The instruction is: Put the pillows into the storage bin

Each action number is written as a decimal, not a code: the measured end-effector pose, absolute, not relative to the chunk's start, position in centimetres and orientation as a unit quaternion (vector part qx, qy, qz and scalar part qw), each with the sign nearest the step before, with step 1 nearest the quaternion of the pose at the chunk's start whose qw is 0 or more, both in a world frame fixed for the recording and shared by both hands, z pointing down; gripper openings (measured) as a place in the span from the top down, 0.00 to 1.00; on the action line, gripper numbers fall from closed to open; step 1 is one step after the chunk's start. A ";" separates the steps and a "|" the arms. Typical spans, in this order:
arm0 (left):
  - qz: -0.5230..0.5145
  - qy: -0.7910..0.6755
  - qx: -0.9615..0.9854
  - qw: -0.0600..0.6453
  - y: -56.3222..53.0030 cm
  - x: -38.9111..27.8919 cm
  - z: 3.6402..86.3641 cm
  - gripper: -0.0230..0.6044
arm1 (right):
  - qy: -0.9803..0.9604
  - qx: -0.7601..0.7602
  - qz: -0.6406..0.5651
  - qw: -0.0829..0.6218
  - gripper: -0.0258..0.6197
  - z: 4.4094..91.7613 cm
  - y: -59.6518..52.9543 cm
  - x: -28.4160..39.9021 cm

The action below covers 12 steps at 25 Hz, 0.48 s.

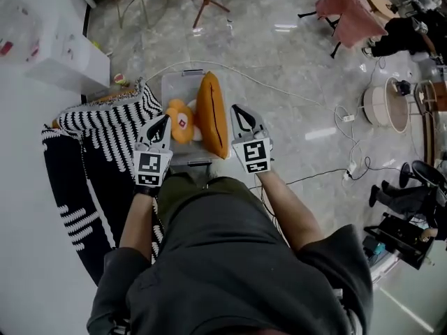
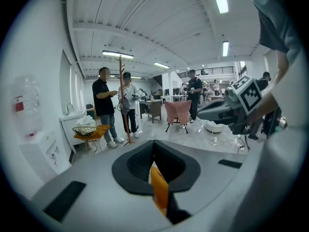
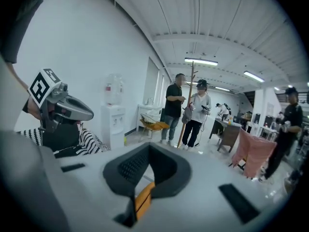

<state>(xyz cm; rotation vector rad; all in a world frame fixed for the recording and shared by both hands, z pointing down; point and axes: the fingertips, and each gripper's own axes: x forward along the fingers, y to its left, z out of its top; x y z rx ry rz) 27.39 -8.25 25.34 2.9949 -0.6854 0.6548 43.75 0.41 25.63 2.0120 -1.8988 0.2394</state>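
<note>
A person's left gripper is closed, its ribbed black pads meeting along a thin seam with nothing between them. A sliver of orange fabric shows through the gap lower down, behind the jaws. The right gripper is closed and empty in the same way, set in a smooth grey shell, with the same orange visible behind its jaws. Each gripper carries a cube printed with square black-and-white markers.

From above, the two grippers hang on either side of a flat, lens-shaped orange pillow. It stands on edge in a translucent grey plastic storage bin, its upper edge well above the rim. A rounder, yellow-orange plush pillow with a small white-and-red patch is tucked against its left side in the bin, just beside the left gripper's tips.

A black-and-white striped knit throw is draped to the left of the bin. The bin sits on a glossy, marble-patterned floor, where a thin white cable curves past it. A chair covered in soft pink cloth stands well apart.
</note>
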 end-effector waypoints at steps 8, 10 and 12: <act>0.196 -0.212 0.957 -0.014 -7.1 27.9 22.9 0.96 | -0.669 0.720 0.084 0.164 0.96 24.0 1.9 43.8; 0.196 -0.212 0.957 -0.017 -6.9 28.2 22.6 0.96 | -0.671 0.718 0.083 0.165 0.96 23.7 2.0 43.7; 0.198 -0.212 0.957 -0.021 -6.8 28.2 22.4 0.96 | -0.672 0.717 0.083 0.165 0.96 23.5 2.0 43.6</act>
